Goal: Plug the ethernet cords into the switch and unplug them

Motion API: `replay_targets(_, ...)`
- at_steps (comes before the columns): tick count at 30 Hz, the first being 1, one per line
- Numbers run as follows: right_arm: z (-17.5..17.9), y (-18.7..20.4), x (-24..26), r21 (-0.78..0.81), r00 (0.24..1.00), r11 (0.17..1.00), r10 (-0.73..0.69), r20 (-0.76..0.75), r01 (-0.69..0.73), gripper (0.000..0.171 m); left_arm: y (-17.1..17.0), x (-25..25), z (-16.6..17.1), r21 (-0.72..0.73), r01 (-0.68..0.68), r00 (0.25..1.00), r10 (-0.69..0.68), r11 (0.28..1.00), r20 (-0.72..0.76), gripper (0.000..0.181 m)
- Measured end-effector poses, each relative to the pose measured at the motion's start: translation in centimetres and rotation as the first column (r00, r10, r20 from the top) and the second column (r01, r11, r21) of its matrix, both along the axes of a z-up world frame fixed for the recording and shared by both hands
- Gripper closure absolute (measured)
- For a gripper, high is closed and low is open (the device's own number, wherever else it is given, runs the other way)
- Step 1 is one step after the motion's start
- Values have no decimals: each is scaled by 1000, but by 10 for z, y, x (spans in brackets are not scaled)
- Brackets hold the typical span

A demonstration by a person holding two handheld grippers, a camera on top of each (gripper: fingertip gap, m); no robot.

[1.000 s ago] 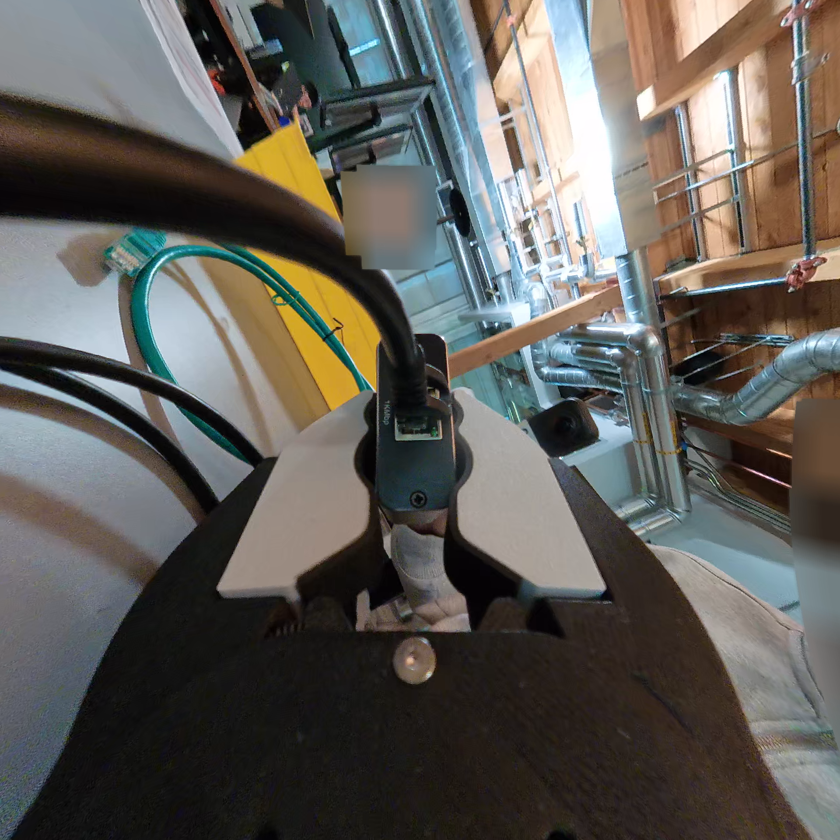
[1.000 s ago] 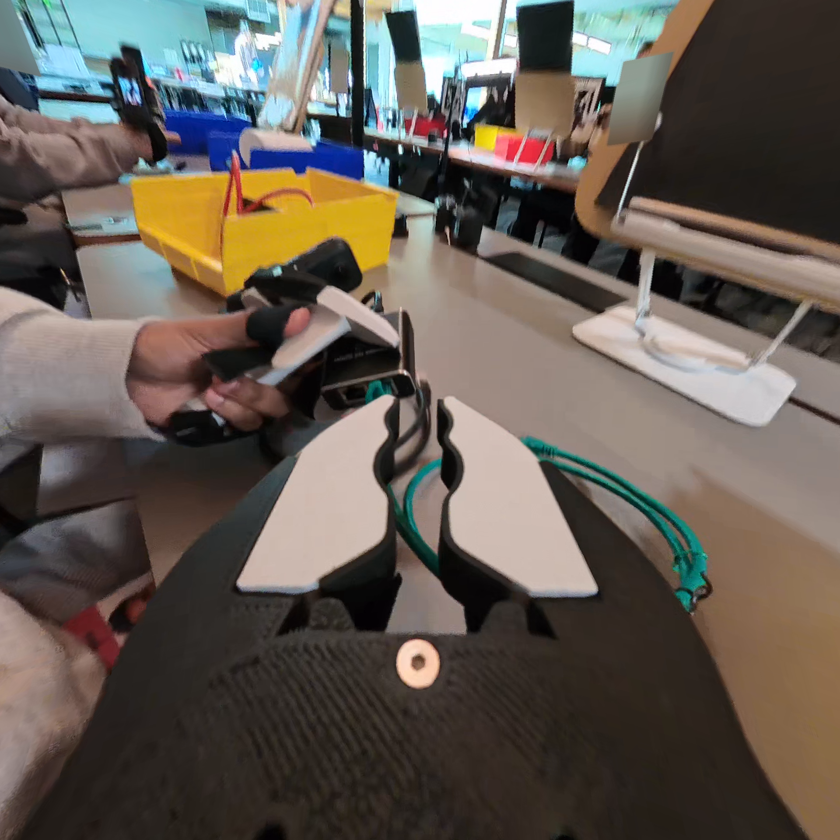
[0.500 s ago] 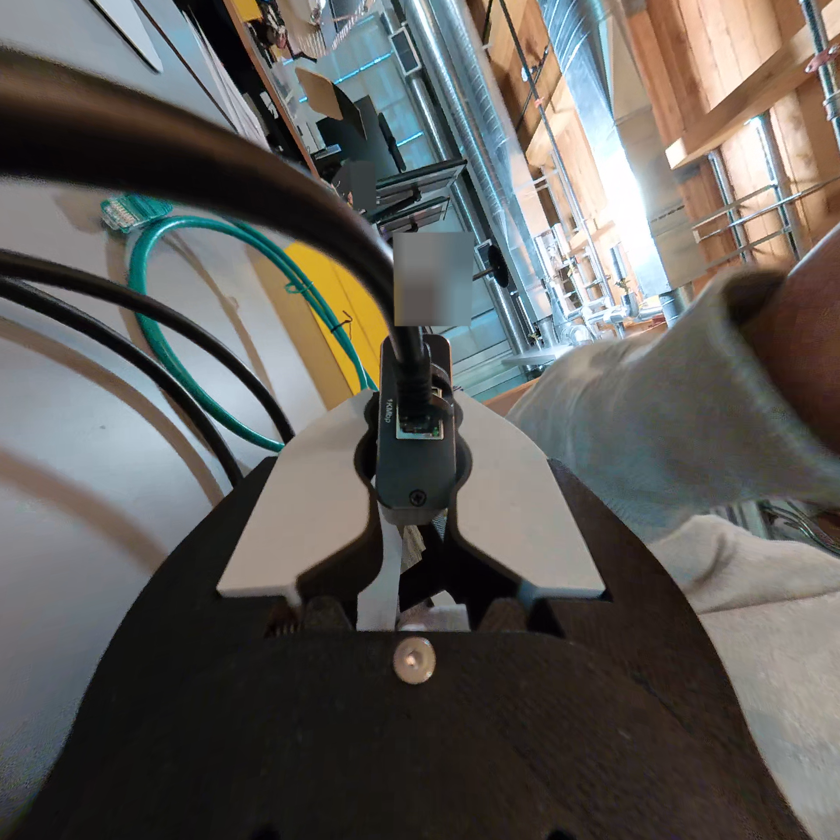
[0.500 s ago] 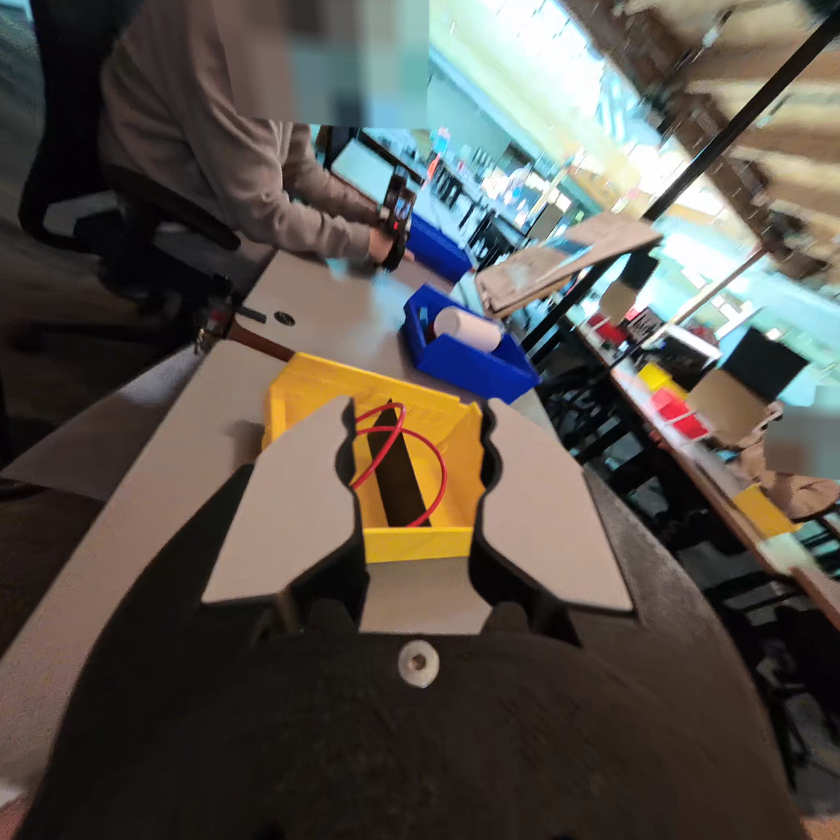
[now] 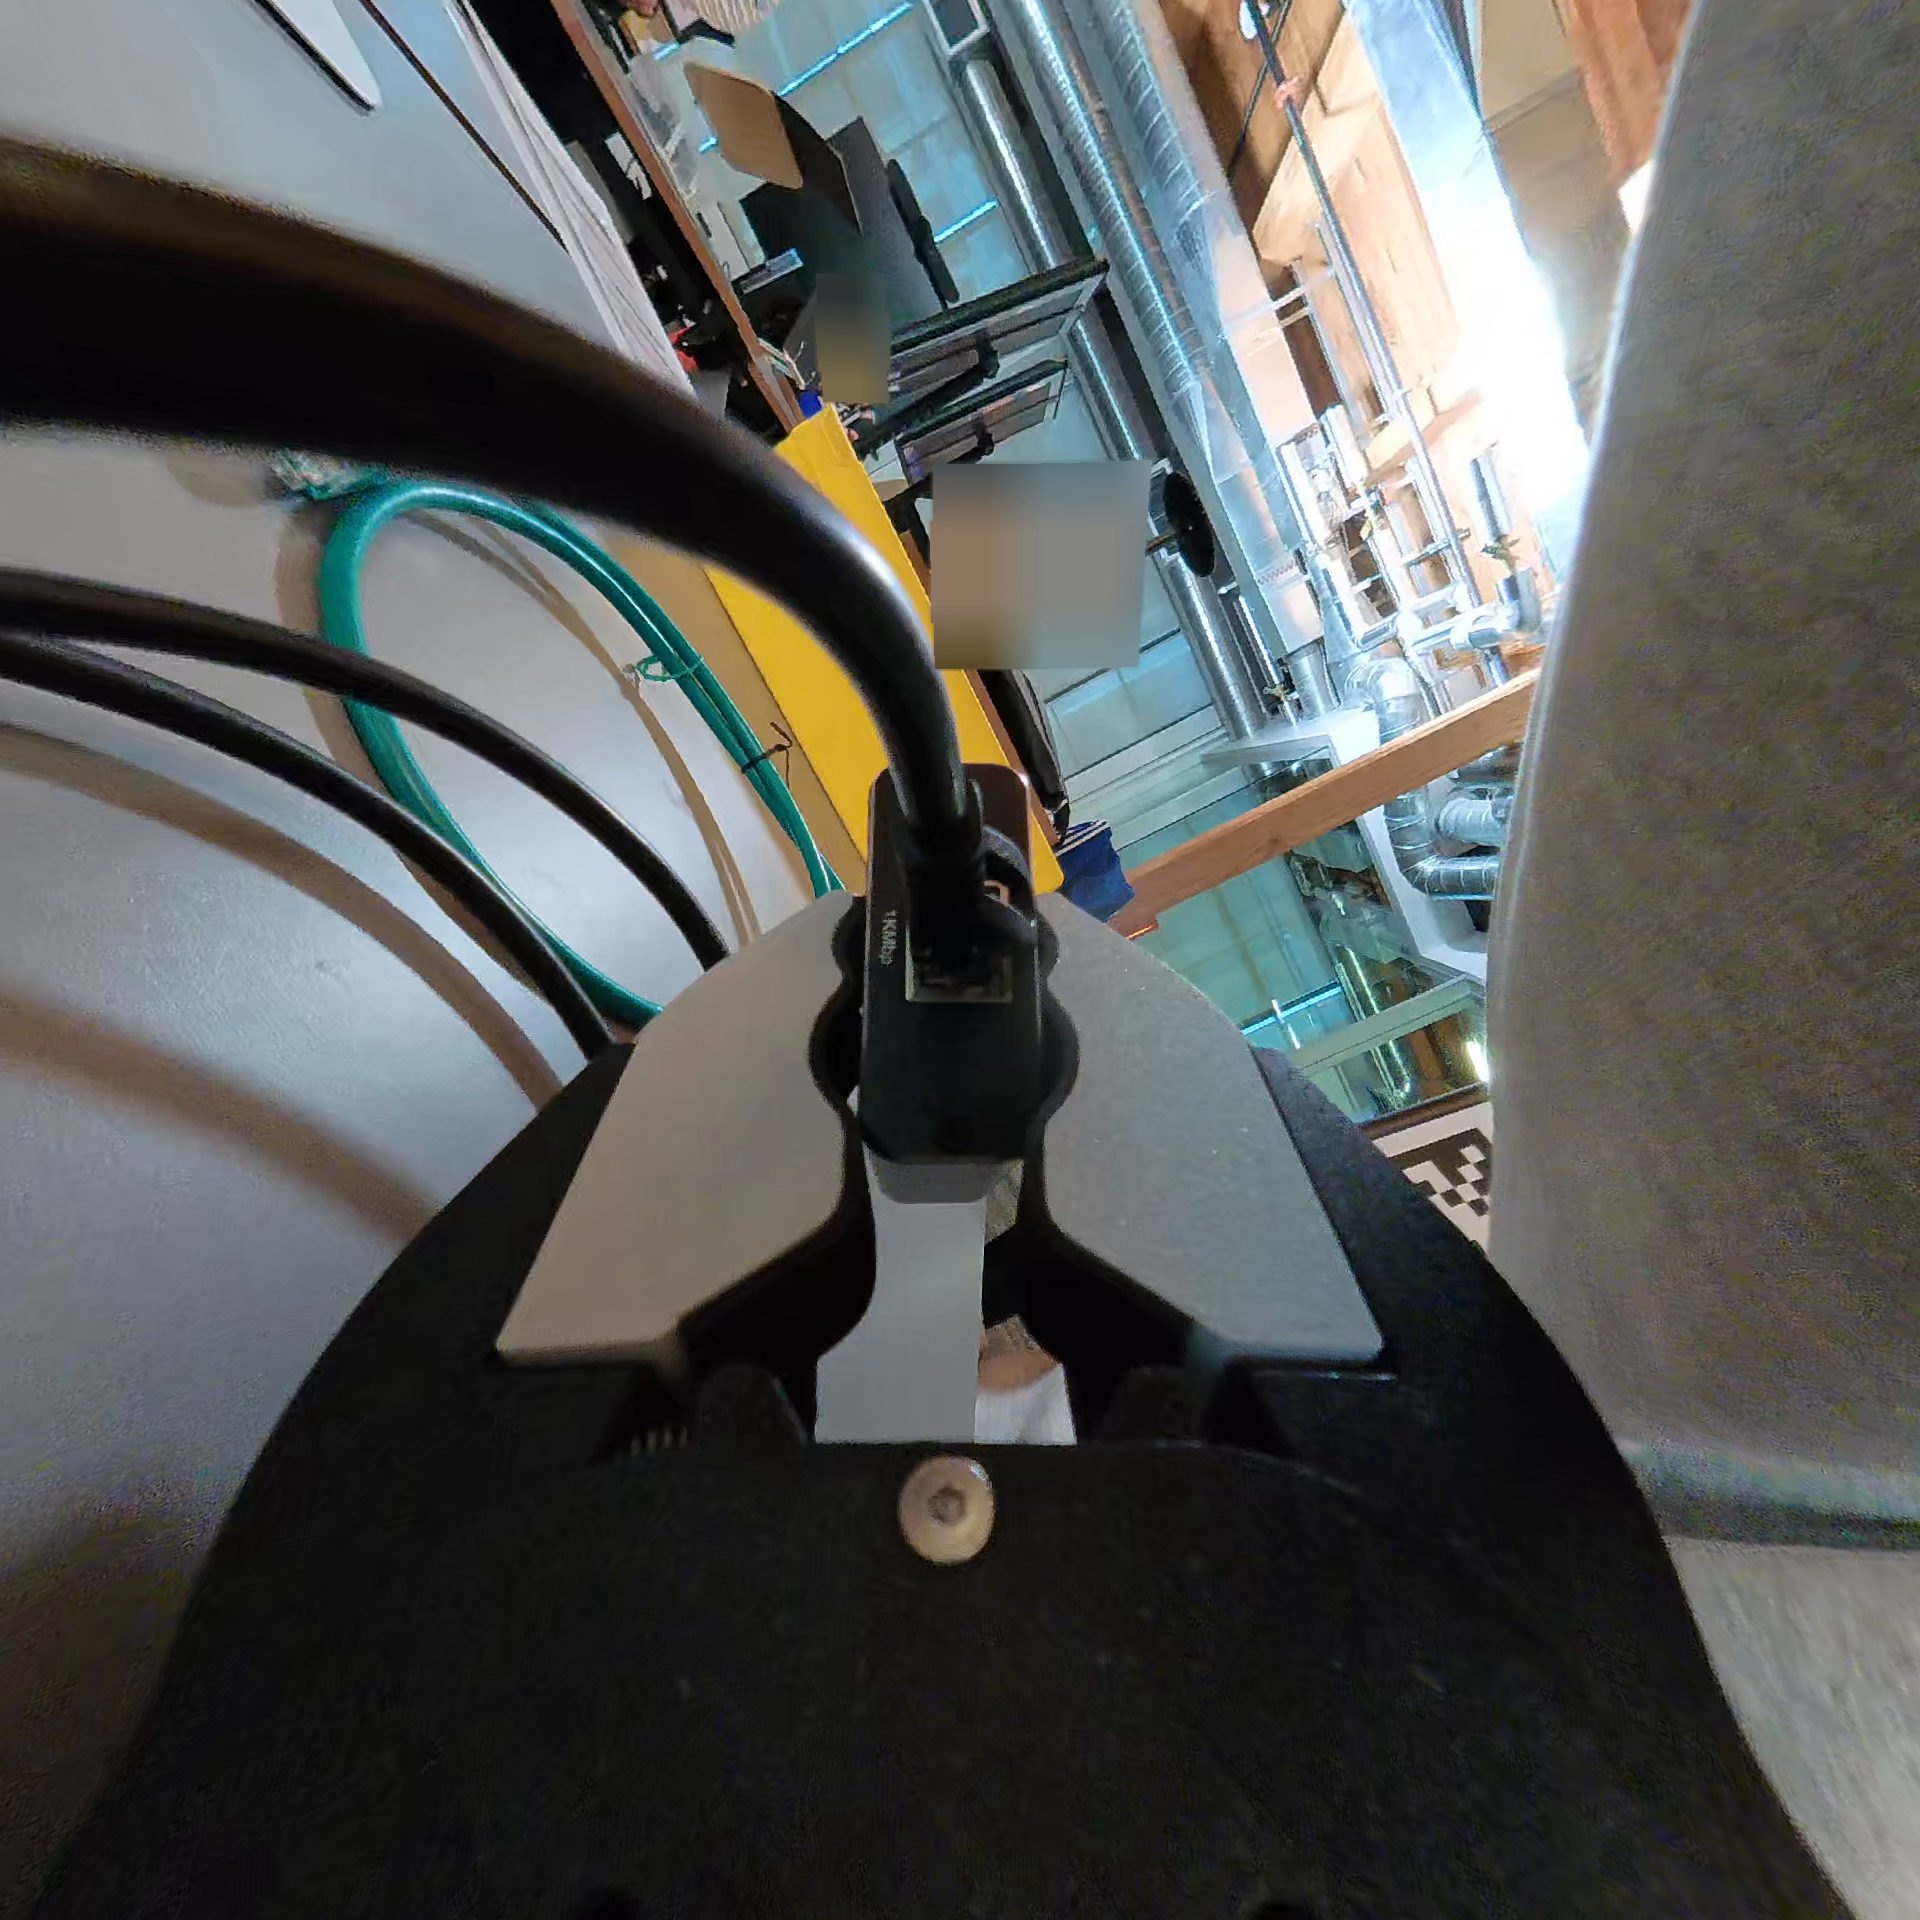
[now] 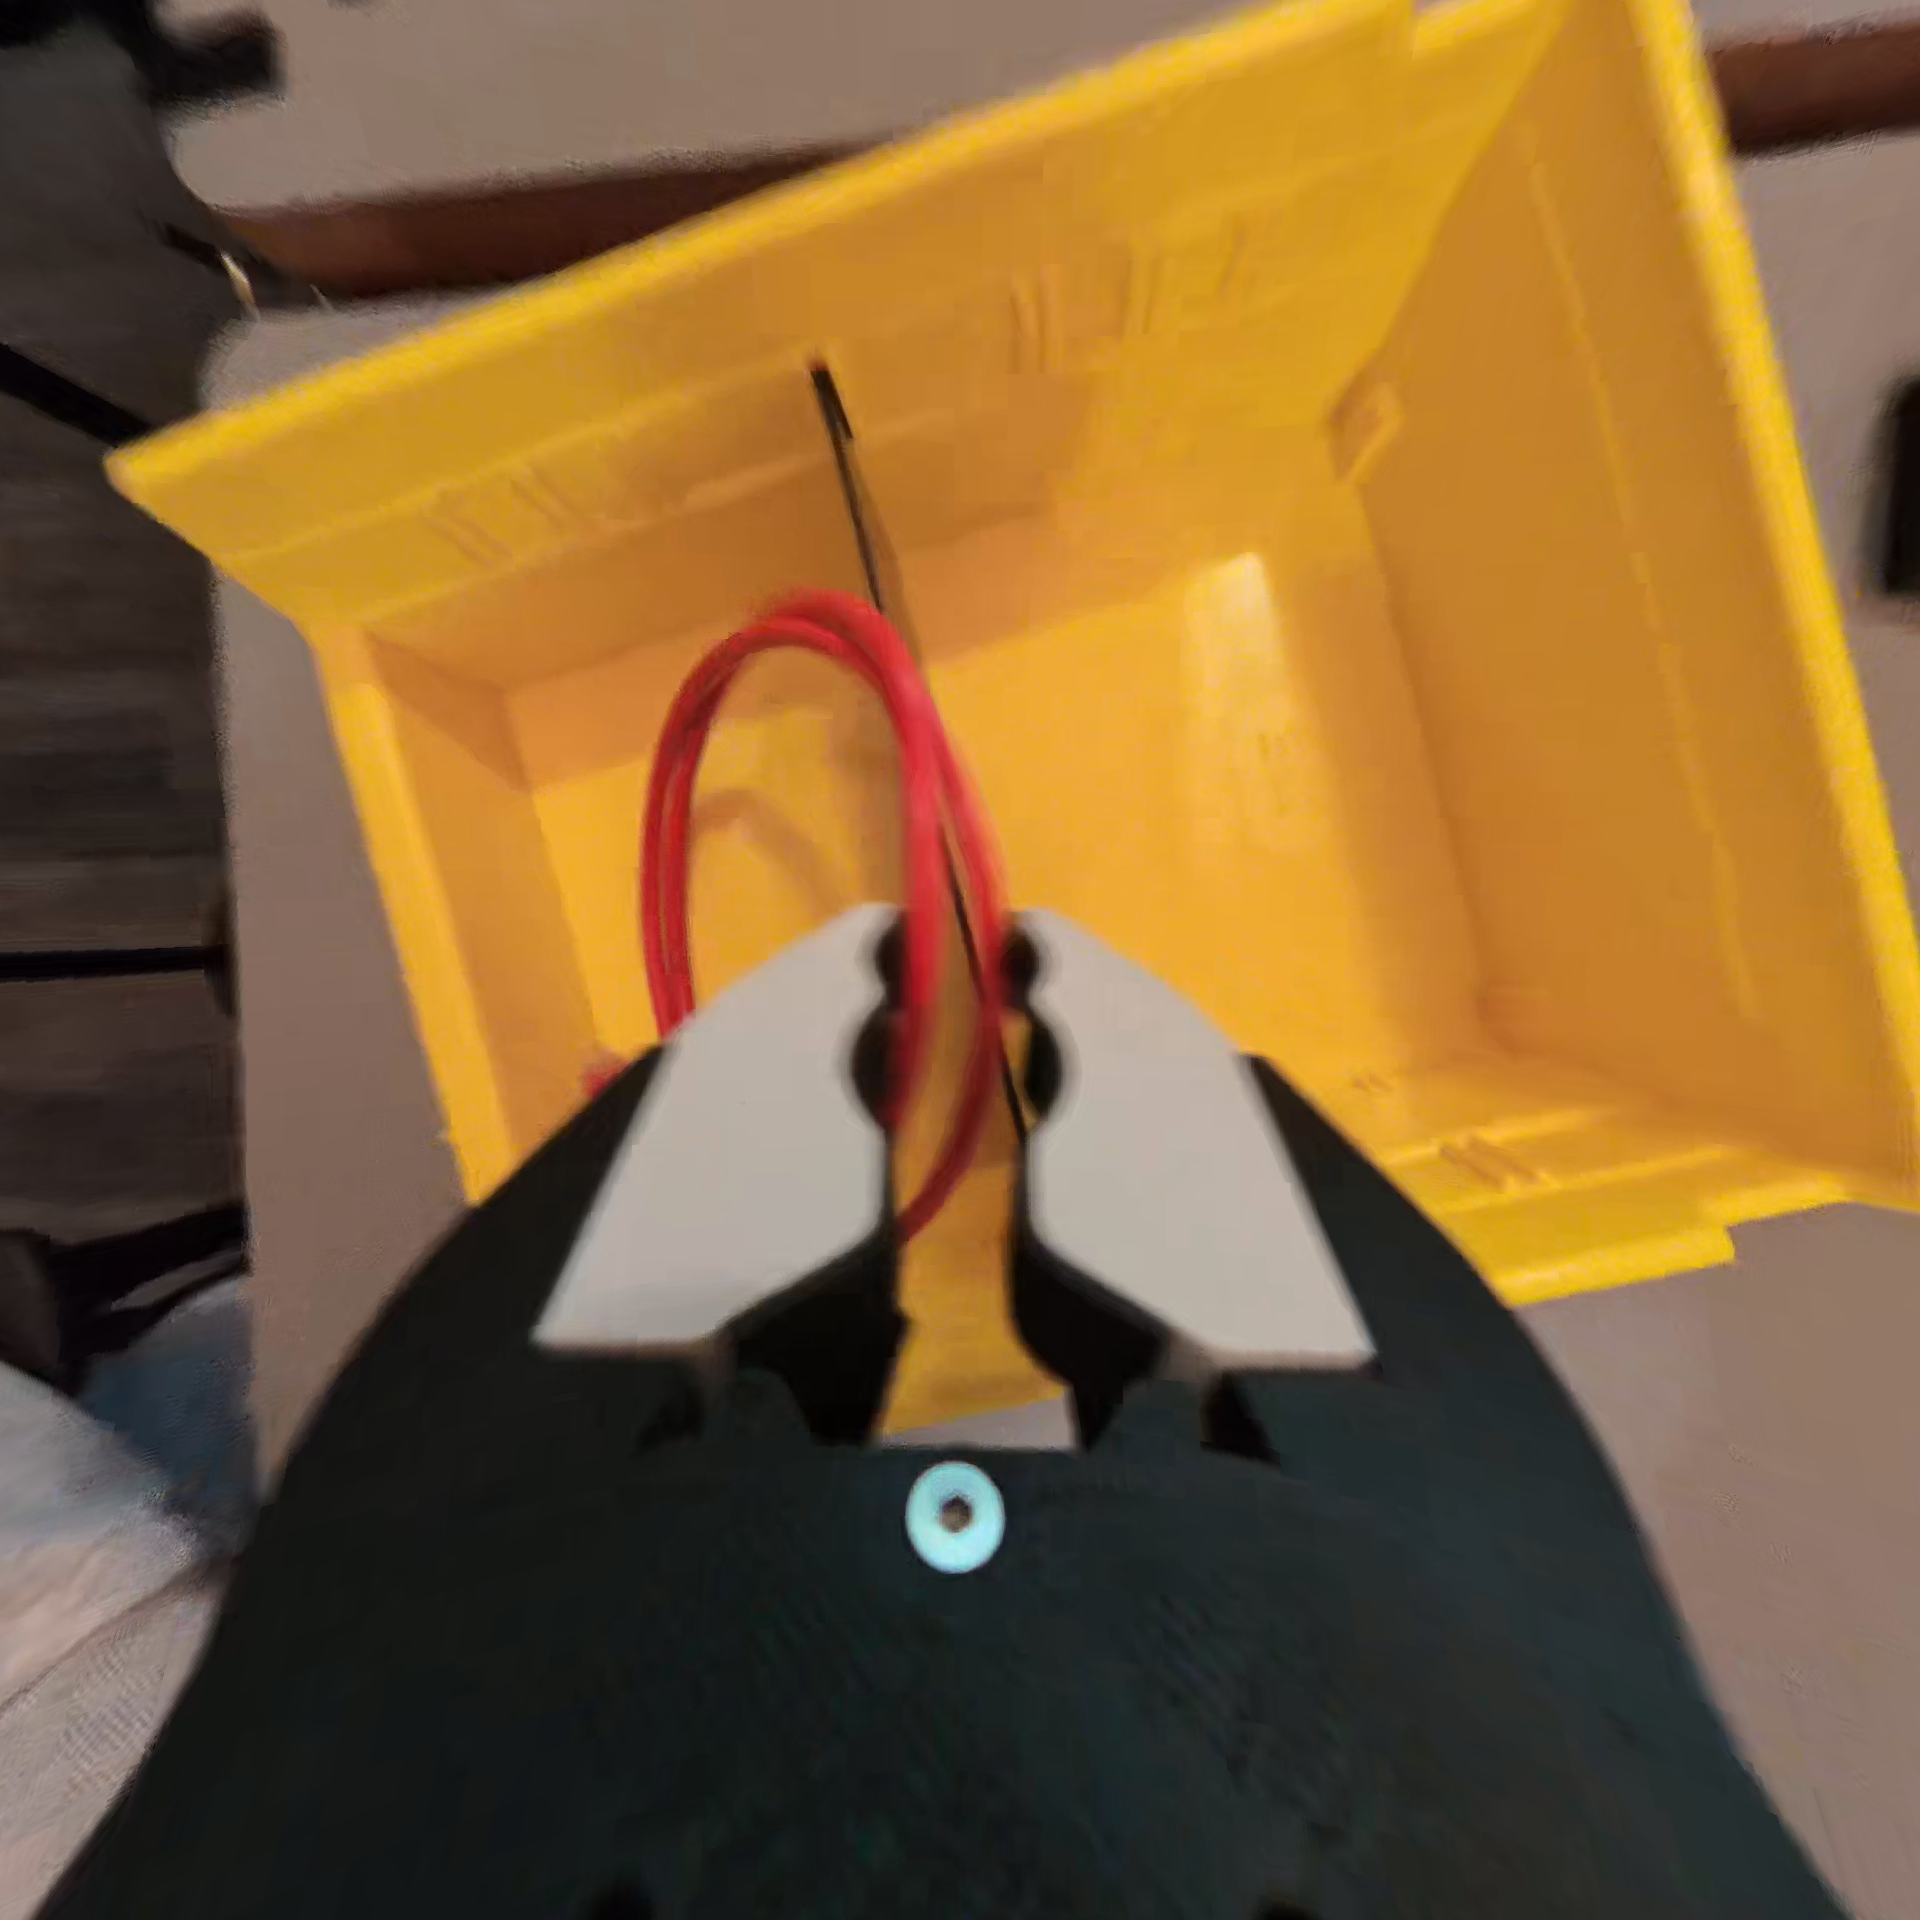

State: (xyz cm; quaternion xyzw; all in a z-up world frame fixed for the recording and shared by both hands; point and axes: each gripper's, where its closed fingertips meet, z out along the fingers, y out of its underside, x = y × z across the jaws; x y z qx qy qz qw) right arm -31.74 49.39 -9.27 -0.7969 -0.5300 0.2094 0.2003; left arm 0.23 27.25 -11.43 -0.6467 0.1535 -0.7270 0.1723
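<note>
The left gripper (image 5: 948, 1023) is clamped on a small black switch (image 5: 951, 1049), which stands on end between the two grey fingers (image 5: 707, 1164). One empty port faces the camera. Directly above that port, a thick black cord (image 5: 582, 457) is plugged into the switch; it rises from the switch and arcs away to the upper left. Two thinner black cables (image 5: 343, 717) curve across the pale grey table (image 5: 208, 1039) to the left of the gripper. Beyond them lies a coiled green ethernet cord (image 5: 416, 769), its plug end (image 5: 312, 478) out of focus at the far left of the loop. Just past the switch is a yellow bin (image 5: 821, 665). To the right of the gripper, very near the lens, a grey sleeve (image 5: 1714, 831) fills that side of the view.

The right gripper (image 6: 951, 935) is over the same kind of yellow bin (image 6: 1299, 727), looking down into it. Its jaws stand slightly apart and hold nothing. A loop of red cord (image 6: 800, 634) lies inside the bin and passes through the gap between the fingers; this view is too blurred to tell whether they touch it. A thin black divider (image 6: 852, 488) splits the bin just ahead of the fingertips.
</note>
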Motion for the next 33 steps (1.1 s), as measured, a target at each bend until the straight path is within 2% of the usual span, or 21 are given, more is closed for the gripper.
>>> replay_targets(1, 11, -3, -4, -8, 998, 1000, 4, -57, -4, 165, 0, 0, 0, 1, 1, 1000, -1, 1000, 0, 155)
replay_targets(4, 49, -10, -8, 4, 981, 1000, 12, -195, -12, 165, 1, 1, 0, 3, 4, 1000, -4, 1000, -3, 155)
replay_targets(6, 87, -14, -5, 26, 941, 1000, 2, -337, 8, 165, 1, 2, -1, 7, 4, 1000, -4, 1000, -7, 155)
replay_targets(8, 139, -21, 9, 27, 851, 999, -23, -524, 43, 165, 1, 1, -1, 7, -1, 1000, 1, 1000, -8, 155)
replay_targets(11, 215, -33, 64, 35, 654, 990, -64, -754, 137, 165, 3, 0, -1, 3, -9, 1000, 9, 1000, -4, 155)
replay_targets(13, 249, -44, 121, 59, 542, 973, -75, -837, 225, 165, 4, 0, 0, -2, -16, 1000, 16, 1000, 2, 154)
replay_targets(15, 265, -59, 184, 63, 471, 940, -109, -875, 334, 165, 6, -1, -1, -4, -27, 1000, 27, 1000, 4, 155)
replay_targets(17, 261, -80, 248, 60, 426, 886, -162, -890, 461, 165, 9, -2, -1, -3, -46, 999, 46, 999, 5, 155)
replay_targets(20, 227, -126, 326, 81, 411, 777, -239, -880, 625, 165, 18, -7, -1, -6, -99, 995, 100, 995, 11, 155)
replay_targets(24, 161, -190, 391, 156, 444, 648, -308, -841, 745, 165, 41, -15, -4, -31, -231, 973, 231, 972, 6, 155)
replay_targets(26, 132, -213, 415, 169, 427, 584, -339, -838, 794, 165, 54, -17, -5, -22, -313, 950, 313, 950, -4, 155)
replay_targets(30, 88, -243, 458, 42, 265, 500, -384, -885, 865, 164, 69, -14, -6, 75, -419, 905, 423, 905, -51, 155)
replay_targets(33, 77, -259, 474, -147, 111, 540, -415, -903, 829, 165, 78, -6, -6, 110, -439, 893, 447, 892, -56, 154)
